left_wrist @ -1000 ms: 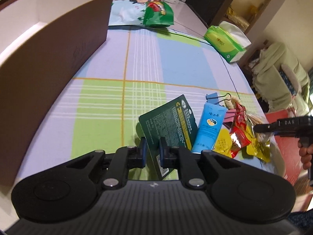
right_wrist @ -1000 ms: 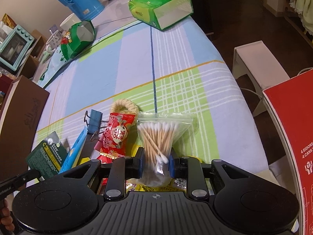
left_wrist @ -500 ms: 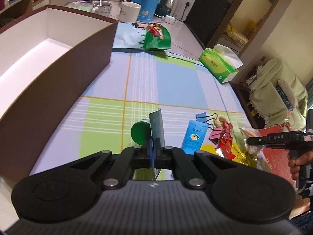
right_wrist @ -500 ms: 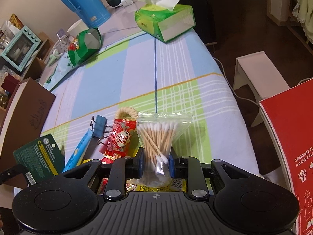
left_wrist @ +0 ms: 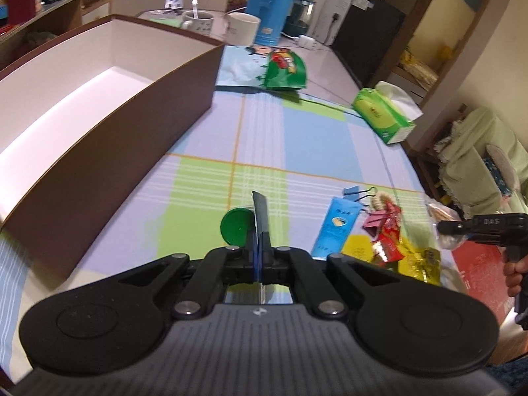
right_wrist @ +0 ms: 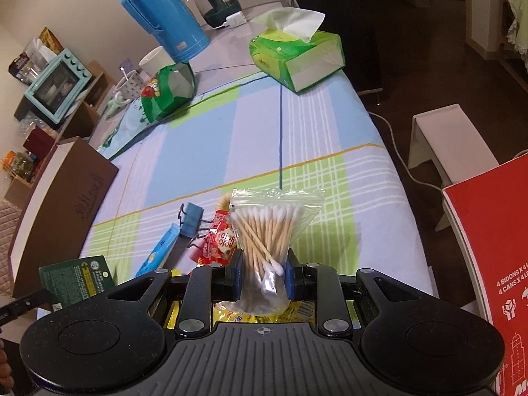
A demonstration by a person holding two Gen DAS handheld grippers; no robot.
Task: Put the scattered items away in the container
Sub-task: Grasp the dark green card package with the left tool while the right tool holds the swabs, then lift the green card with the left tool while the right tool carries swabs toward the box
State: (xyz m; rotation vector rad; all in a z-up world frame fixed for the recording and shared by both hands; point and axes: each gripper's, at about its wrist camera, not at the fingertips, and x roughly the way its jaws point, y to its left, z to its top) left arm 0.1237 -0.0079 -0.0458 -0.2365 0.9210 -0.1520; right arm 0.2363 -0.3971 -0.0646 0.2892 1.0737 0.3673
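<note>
Thin, flexible film is the material of both held items, and both are judged light and easily creased. The left gripper (left_wrist: 259, 259) is clamped on the dark green sachet (left_wrist: 260, 217), which it grips by the lower edge so that the packet stands edge-on above the checked tablecloth (left_wrist: 264, 138); in the right wrist view the same sachet (right_wrist: 77, 277) shows its printed face. Being flat and fairly stiff for a film pack, it is held adequately by one edge. The right gripper (right_wrist: 264, 279) is closed on the clear zip bag of cotton swabs (right_wrist: 272, 227), pinching it near the bottom with the swab heads upward. The bag is soft and slippery, and the loose sticks inside may shift; a grip across the bundled stems is judged safer than one on empty film. Both tools are level, pointing forward, and raised above the table; the person's hand (left_wrist: 516, 272) on the right tool shows at the frame edge. The brown container (left_wrist: 109, 138) stands to the left, its white interior bare where visible. Remaining on the cloth: a blue tube (left_wrist: 335, 227), a blue binder clip (right_wrist: 191, 219), a red snack packet (right_wrist: 219, 241), yellow packets (left_wrist: 419, 262) and a green round lid (left_wrist: 236, 226). A transfer leftward over the container wall appears to be in hand.
</note>
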